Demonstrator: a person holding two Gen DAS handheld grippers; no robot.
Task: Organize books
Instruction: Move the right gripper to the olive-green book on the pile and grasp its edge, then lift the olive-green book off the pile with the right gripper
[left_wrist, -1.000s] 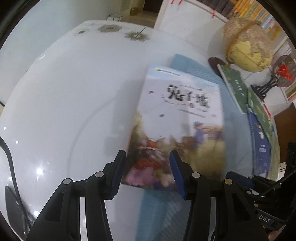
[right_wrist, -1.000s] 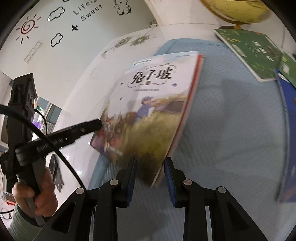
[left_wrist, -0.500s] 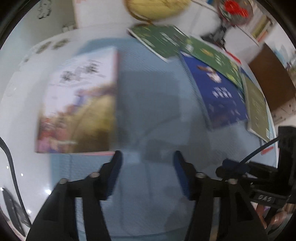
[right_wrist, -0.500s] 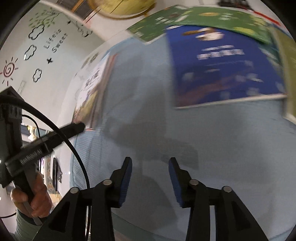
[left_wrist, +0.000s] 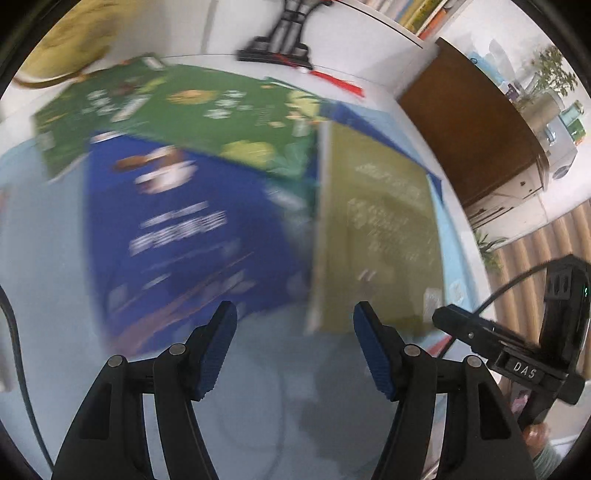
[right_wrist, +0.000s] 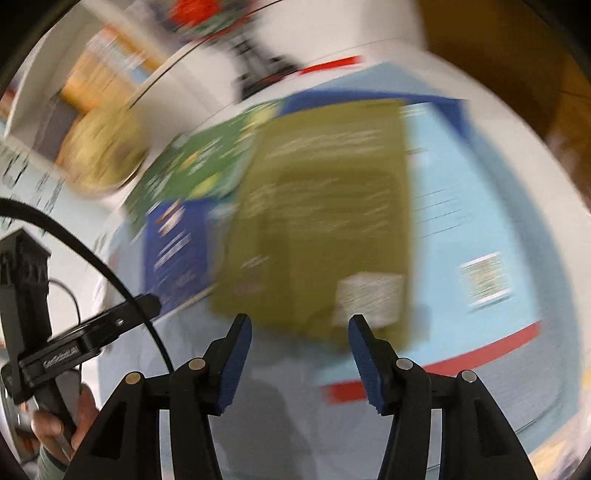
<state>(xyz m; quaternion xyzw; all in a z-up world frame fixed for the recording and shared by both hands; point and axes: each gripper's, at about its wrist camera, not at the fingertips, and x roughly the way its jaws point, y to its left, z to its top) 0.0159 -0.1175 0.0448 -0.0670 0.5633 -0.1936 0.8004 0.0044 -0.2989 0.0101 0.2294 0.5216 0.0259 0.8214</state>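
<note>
Left wrist view's totally changed: that illustrated book you carried is gone, now blurry overlapping books fill mid-frame, blue book (left_wrist: 192, 236) left, olive book (left_wrist: 376, 236) right. Your left gripper (left_wrist: 295, 347) and right gripper (right_wrist: 300, 349) have both just spread apart, nothing between them.

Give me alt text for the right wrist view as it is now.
The right gripper, jaws open and just widening with nothing between them, hangs over an olive book that overlaps a blue book, a green book and a light blue book. The view is motion-blurred; the left gripper shows at left.
</note>
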